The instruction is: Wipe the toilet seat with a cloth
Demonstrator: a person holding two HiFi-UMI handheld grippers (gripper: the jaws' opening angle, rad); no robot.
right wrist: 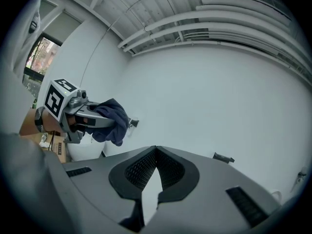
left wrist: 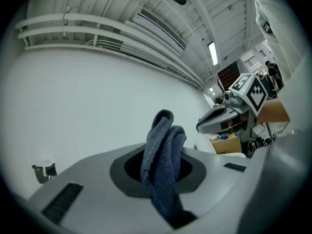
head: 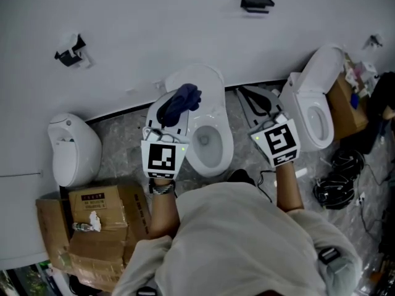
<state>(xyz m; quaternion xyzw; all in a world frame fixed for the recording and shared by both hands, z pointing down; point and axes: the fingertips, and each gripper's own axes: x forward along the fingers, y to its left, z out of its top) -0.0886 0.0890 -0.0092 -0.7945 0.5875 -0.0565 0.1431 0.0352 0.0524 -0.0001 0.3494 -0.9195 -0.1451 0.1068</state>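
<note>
In the head view a white toilet [head: 213, 85] stands against the wall below me, and its seat [head: 229, 139] rings the open bowl. My left gripper [head: 171, 115] hovers over the toilet's left side, shut on a dark blue cloth [head: 179, 101] that bunches out past its tips. The left gripper view shows the cloth [left wrist: 163, 156] pinched upright between the jaws of that gripper [left wrist: 163, 147]. My right gripper [head: 270, 119] hangs to the right of the toilet, shut and holding nothing. The right gripper view shows the right gripper [right wrist: 155, 153] with its pads touching, and the cloth [right wrist: 112, 121] off to the left.
A second white toilet [head: 315, 106] stands at the right beside a cardboard box [head: 343, 106] and coiled black cables [head: 336, 187]. A white fixture [head: 73, 148] and stacked cardboard boxes [head: 102, 224] are at the left. Small black fittings [head: 256, 4] sit on the white wall.
</note>
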